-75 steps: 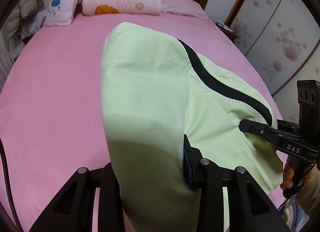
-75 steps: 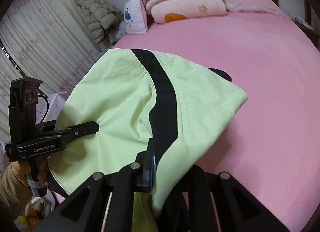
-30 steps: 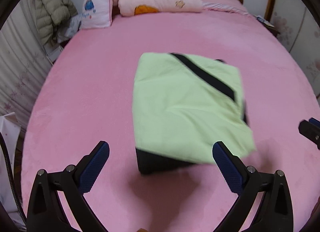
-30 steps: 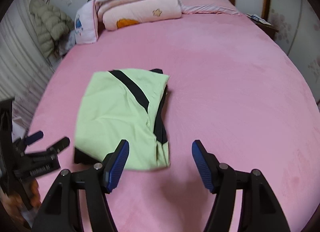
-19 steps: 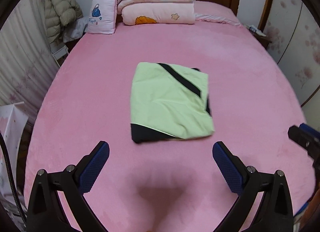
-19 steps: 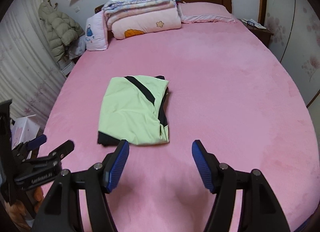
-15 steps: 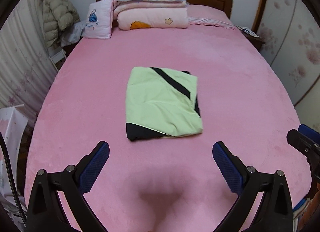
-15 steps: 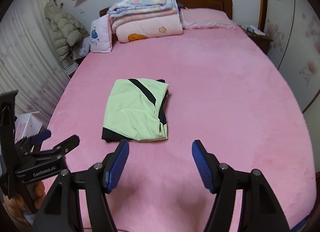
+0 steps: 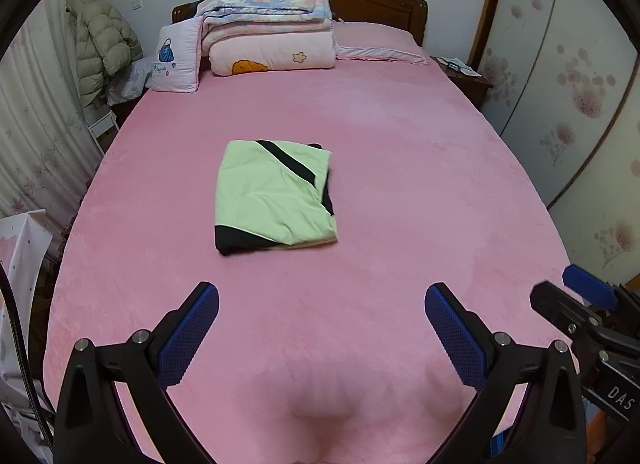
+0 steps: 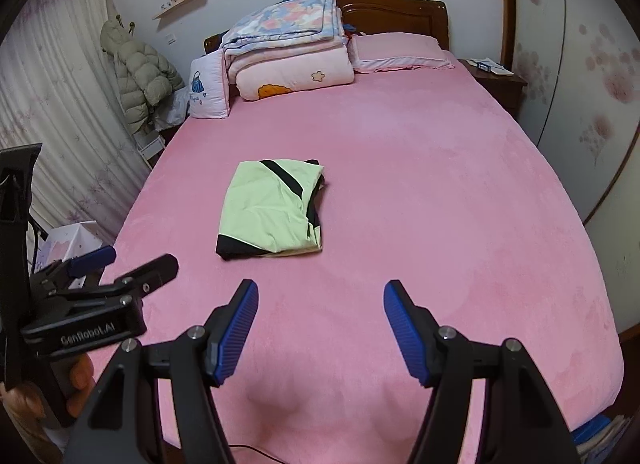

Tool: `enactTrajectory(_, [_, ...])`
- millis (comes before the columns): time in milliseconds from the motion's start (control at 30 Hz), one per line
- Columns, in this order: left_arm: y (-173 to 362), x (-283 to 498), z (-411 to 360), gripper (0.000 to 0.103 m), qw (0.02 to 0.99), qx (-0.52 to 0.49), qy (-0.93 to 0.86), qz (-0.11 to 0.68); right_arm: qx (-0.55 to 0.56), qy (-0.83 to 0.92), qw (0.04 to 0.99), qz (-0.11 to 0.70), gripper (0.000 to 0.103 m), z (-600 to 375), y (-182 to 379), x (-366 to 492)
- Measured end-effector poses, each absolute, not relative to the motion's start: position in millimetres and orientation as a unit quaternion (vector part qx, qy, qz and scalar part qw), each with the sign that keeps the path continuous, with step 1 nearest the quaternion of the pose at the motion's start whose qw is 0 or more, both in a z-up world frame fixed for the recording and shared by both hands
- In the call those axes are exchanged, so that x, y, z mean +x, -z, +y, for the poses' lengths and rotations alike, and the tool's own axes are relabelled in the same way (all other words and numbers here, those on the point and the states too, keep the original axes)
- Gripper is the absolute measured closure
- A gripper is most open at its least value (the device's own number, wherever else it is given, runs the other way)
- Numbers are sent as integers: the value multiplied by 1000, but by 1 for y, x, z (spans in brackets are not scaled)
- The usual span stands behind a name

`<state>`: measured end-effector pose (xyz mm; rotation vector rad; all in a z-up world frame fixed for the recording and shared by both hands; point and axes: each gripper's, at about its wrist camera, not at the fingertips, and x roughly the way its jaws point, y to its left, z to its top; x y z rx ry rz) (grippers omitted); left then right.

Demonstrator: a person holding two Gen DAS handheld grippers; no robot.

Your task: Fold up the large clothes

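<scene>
Pink bed point(image 9: 400, 151) filling the frame, stacked quilts point(image 9: 272, 35) at top centre. Folded green-and-black garment point(image 9: 272, 193) flat at mid-frame, left of centre. Left gripper point(image 9: 322, 330) and right gripper point(image 10: 320, 328) at the bottom edge, both spread wide, empty, well apart from the garment.

Folded quilts point(image 9: 272, 27) are stacked at the wooden headboard point(image 9: 380, 3) of a pink bed point(image 9: 400, 183), beside a white cushion point(image 9: 176, 59); a puffer coat point(image 9: 104, 51) is hung by the curtain point(image 9: 36, 135).
</scene>
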<state>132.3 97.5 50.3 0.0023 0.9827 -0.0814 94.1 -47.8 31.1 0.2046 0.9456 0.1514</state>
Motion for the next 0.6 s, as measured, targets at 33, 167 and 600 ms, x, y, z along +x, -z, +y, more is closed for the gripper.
enactTrajectory(33, [-52,123,89,0,882,7,36,469,96,-71,885,451,38,-51,-32,89])
enactTrajectory(167, [-55,103,73,0,885,10,26,464,97,-65,888,444,38,-67,-34,75])
enactTrajectory(600, [-51,74,35,0,887,13,-4,461,96,-57,879,464,38,-96,-18,58])
